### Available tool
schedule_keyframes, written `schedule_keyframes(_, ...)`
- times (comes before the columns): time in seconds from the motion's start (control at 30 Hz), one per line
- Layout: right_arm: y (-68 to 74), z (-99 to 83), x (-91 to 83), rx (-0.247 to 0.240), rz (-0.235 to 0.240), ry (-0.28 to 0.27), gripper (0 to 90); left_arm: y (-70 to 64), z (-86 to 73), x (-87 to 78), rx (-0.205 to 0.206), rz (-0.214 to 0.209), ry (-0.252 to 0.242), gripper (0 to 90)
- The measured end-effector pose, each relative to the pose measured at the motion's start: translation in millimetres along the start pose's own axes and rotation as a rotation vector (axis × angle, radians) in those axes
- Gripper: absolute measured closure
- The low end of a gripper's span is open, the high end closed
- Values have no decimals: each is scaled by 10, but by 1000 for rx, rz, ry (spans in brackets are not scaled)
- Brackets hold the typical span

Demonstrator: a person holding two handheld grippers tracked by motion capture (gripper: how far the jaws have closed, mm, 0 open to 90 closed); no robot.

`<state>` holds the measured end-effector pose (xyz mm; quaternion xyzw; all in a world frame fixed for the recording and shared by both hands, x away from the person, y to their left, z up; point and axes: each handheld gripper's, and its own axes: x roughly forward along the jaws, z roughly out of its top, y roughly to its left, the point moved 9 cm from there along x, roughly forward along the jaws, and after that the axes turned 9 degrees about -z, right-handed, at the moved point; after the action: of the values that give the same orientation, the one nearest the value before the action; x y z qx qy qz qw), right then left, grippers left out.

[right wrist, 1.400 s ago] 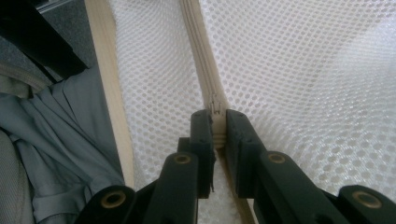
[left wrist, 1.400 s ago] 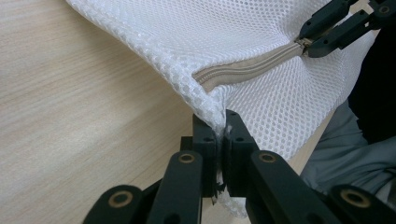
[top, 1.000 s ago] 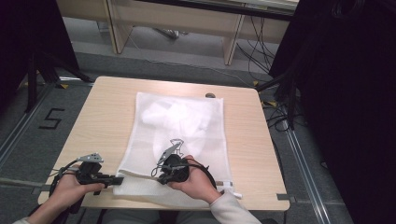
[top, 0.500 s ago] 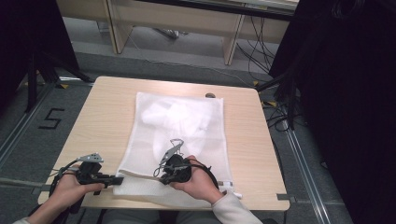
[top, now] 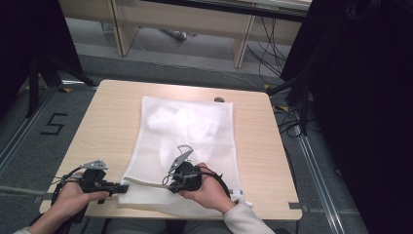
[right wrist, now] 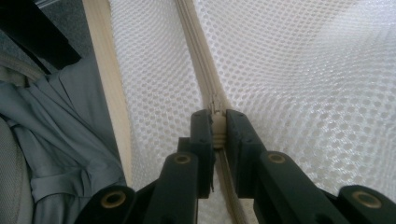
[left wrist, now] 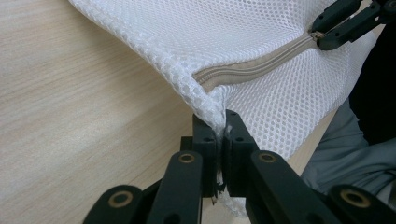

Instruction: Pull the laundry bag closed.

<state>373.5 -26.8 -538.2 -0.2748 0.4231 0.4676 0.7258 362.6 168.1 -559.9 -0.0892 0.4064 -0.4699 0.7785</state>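
Light wooden table [top: 112, 117] on grey floor [top: 29, 131], cables behind. White mesh bag [top: 195, 141] flat mid-table, pale cloth inside. Left gripper [left wrist: 216, 128] clamped on bag's corner; right gripper [right wrist: 218, 122] clamped on zip pull [right wrist: 218, 126].

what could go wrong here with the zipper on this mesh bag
The right gripper pinches only the small zipper pull at its jaw tips, so it could slip off under a tug. The left gripper clamps just the mesh bag at its corner edge; a hard pull may stretch the netting or drag the bag across the table. Loose mesh beside the zipper could snag.
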Motion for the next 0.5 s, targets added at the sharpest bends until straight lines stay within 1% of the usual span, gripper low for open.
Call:
schedule_keyframes(0.07,-14,-6,-8,-6,-7,0,822,1,0,1,0,1,0,853)
schedule_keyframes(0.17,-15,-17,-15,-1,-8,1,822,0,-1,0,0,0,2,854)
schedule_keyframes(0.2,-7,-24,-18,3,-2,5,822,2,-7,-8,-1,7,15,854)
schedule_keyframes(0.23,-17,-26,-22,-2,-6,2,822,-2,-10,-9,-2,-6,21,854)
schedule_keyframes(0.4,-24,-29,-28,-3,-18,0,823,1,-15,-13,-3,-8,25,853)
schedule_keyframes(0.43,-27,-30,-32,-3,-18,0,822,2,-11,-12,-2,1,19,853)
schedule_keyframes(0.47,-24,-34,-33,-2,-14,1,822,1,0,0,-2,2,0,854)
schedule_keyframes(0.5,-25,-38,-40,0,-14,2,823,3,-3,-3,0,3,5,854)
